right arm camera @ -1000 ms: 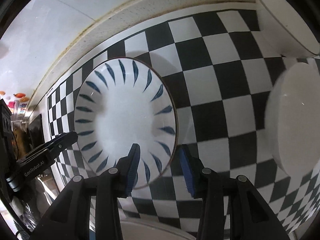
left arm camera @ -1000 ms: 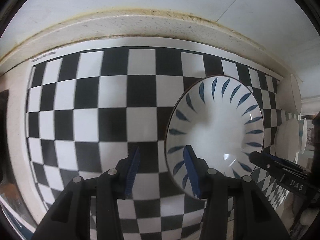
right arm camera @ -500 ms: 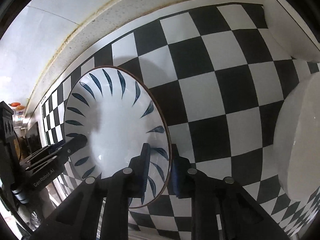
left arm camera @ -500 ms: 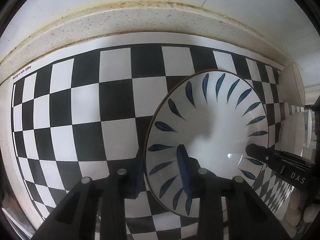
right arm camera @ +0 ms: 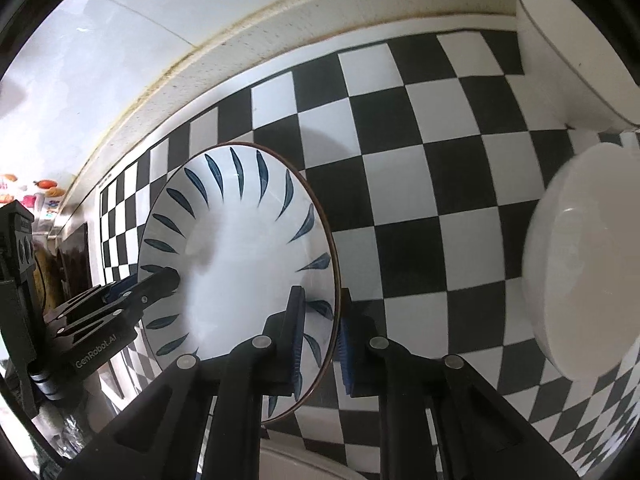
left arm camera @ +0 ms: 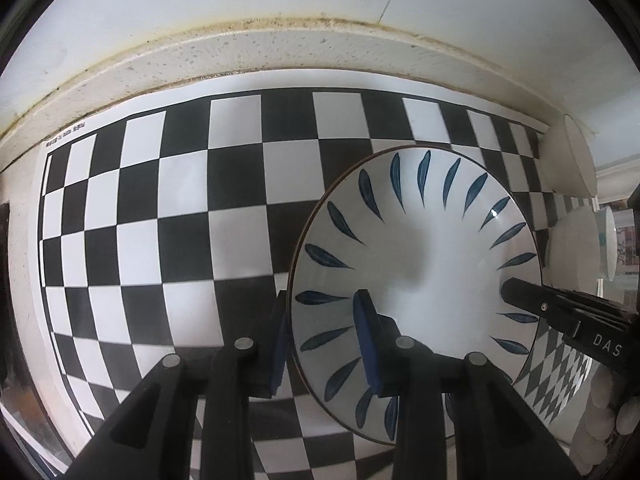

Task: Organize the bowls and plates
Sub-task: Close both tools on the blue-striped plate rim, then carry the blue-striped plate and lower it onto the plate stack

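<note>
A white plate with blue leaf marks (left arm camera: 420,272) lies on the black-and-white checkered mat (left arm camera: 160,220); it also shows in the right wrist view (right arm camera: 240,248). My left gripper (left arm camera: 324,332) straddles the plate's left rim, one finger inside, one outside, closed on it. My right gripper (right arm camera: 322,332) straddles the plate's right rim the same way, closed on it. The right gripper's fingers (left arm camera: 532,300) show at the plate's right edge in the left wrist view.
White bowls stand at the right: one (right arm camera: 580,264) beside the plate, another (right arm camera: 560,48) at the mat's far corner. A white rim (right arm camera: 304,460) shows at the near edge. A speckled counter ledge (left arm camera: 280,52) and white wall run behind the mat.
Both grippers moved forward onto the plate's opposite rims and closed on them. The plate sits larger in both views.
</note>
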### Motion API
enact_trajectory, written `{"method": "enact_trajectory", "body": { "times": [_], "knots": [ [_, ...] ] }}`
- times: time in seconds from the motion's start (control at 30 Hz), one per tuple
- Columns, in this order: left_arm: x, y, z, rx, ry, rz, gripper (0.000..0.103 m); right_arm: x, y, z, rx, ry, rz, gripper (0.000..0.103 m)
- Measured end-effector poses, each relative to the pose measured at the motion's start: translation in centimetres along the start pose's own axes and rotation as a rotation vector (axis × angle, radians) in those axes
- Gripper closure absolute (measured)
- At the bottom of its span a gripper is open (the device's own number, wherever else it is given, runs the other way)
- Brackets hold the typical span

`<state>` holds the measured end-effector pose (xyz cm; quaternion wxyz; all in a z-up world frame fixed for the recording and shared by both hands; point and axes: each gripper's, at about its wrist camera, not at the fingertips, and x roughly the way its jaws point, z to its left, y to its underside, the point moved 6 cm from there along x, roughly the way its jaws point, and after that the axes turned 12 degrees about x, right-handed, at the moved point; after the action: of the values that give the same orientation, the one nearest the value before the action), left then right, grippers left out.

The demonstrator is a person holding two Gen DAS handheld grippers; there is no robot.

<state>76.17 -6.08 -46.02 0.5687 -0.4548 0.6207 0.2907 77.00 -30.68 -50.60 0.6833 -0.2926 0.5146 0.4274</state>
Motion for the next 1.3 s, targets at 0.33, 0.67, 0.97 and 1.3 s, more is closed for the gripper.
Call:
{"method": "enact_trajectory", "body": {
  "times": [0.33,0.67,0.97,1.3],
  "knots": [
    [-4.3,3.1,-0.9,0.033,-0.031,-0.081,0.075,-4.1,3.6,0.5,-0.032,-0.045,-0.049,0.087],
    [-9.0,6.5,-3.7,0.06,-0.04,-0.155,0.075,-7.9,9.9,0.8,-0.054,-0.099,-0.099,0.087],
    [-11.1,10.5,-5.6,0.1,-0.044,-0.181,0.075,-10.8,14.5,-1.7,-0.062,-0.125,-0.119,0.087],
    [-9.8,14.8,-7.6,0.123,-0.027,-0.133,0.075,-10.9,18.9,-4.9,-0.071,-0.108,-0.087,0.087]
  ]
}}
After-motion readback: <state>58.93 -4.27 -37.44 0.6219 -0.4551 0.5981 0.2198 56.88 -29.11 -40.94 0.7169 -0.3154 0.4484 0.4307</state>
